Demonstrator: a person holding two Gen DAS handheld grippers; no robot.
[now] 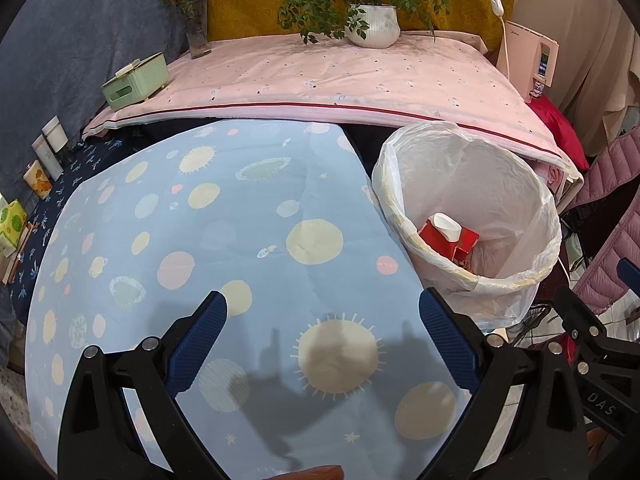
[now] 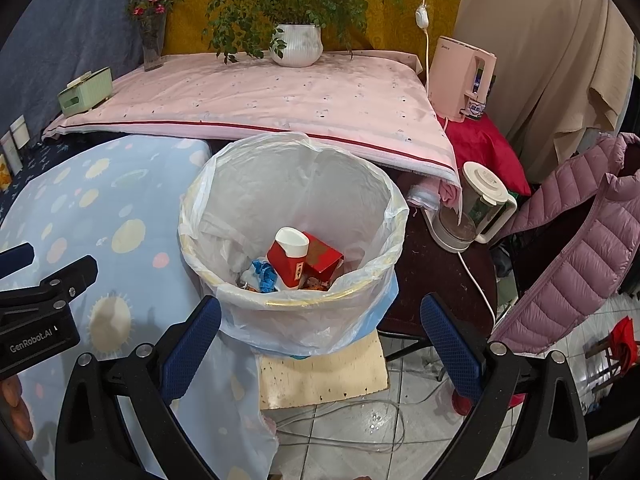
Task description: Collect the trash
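Note:
A round bin lined with a white plastic bag (image 1: 516,216) (image 2: 224,216) stands off the right edge of the blue patterned table. Inside lie a red carton with a white top (image 2: 289,258) (image 1: 447,231), a second red box (image 2: 323,261) and blue crumpled wrappers (image 2: 264,276). My left gripper (image 1: 322,316) is open over the blue cloth (image 1: 224,232), with nothing between its fingers. My right gripper (image 2: 320,318) is open just in front of the bin, also holding nothing. The left gripper's body (image 2: 36,312) shows at the left edge of the right wrist view.
Behind is a pink-covered surface (image 2: 280,96) with a potted plant (image 2: 298,44), a flower vase (image 2: 152,44) and a green tissue box (image 2: 84,92). Right of the bin are a kettle (image 2: 476,208), a pink appliance (image 2: 460,76), a purple jacket (image 2: 576,240) and cables on tiled floor (image 2: 360,428).

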